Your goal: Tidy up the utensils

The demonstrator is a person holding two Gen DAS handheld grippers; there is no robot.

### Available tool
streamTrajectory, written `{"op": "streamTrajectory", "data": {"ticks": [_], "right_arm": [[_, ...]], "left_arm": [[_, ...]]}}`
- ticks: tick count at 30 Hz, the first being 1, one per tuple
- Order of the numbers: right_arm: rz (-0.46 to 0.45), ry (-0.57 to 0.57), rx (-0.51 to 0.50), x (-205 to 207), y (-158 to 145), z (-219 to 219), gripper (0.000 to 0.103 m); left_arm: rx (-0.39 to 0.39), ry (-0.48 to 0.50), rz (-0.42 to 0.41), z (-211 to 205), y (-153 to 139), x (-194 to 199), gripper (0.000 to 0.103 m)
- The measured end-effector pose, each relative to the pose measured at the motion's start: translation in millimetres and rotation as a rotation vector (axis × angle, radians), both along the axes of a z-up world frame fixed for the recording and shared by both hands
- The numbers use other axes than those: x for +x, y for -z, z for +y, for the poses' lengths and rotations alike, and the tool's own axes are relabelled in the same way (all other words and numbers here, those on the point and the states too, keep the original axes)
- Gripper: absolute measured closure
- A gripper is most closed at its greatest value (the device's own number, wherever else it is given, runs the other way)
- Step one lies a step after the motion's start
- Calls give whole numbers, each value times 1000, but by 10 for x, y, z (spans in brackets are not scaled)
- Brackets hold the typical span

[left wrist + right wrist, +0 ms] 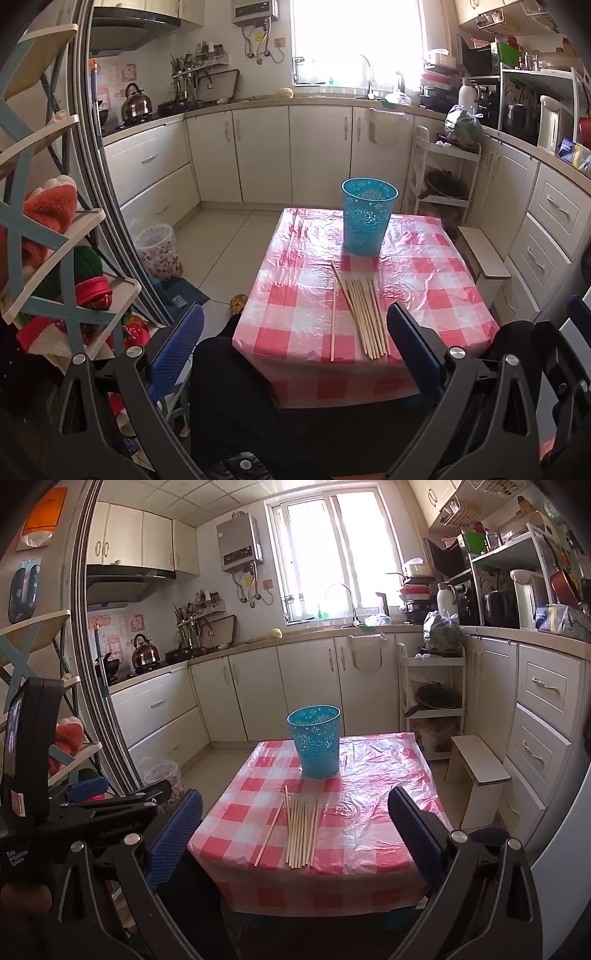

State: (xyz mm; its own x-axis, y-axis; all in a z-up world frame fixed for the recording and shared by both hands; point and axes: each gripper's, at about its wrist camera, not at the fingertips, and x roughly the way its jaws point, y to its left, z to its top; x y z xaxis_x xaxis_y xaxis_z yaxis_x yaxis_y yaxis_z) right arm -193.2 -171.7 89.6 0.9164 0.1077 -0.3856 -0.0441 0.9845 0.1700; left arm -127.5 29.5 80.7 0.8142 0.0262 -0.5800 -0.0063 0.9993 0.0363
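Several wooden chopsticks point(364, 319) point(301, 830) lie in a loose bundle near the front of a small table with a red-and-white checked cloth point(436, 280) point(373, 812). One stick point(332, 321) point(269, 832) lies apart on the bundle's left. A blue perforated cup point(367, 216) point(316, 740) stands upright behind them. My left gripper point(295, 343) is open and held back before the table's near edge, nothing between its fingers. My right gripper point(295, 827) is open too, also short of the table and empty. The left gripper's body point(85, 812) shows at the left of the right wrist view.
A shelf rack point(55, 229) with toys stands close on the left, a patterned bin point(159, 251) on the floor beyond it. A small white stool point(484, 254) point(478, 762) and a white trolley point(432, 686) stand right of the table. Kitchen cabinets point(258, 155) ring the room.
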Motion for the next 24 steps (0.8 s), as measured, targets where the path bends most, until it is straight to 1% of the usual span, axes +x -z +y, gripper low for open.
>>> {"op": "streamTrajectory", "data": {"ticks": [24], "right_arm": [[2, 1, 0, 11, -11, 3, 7]], "left_arm": [[-1, 1, 0, 8, 1, 0, 8]]}}
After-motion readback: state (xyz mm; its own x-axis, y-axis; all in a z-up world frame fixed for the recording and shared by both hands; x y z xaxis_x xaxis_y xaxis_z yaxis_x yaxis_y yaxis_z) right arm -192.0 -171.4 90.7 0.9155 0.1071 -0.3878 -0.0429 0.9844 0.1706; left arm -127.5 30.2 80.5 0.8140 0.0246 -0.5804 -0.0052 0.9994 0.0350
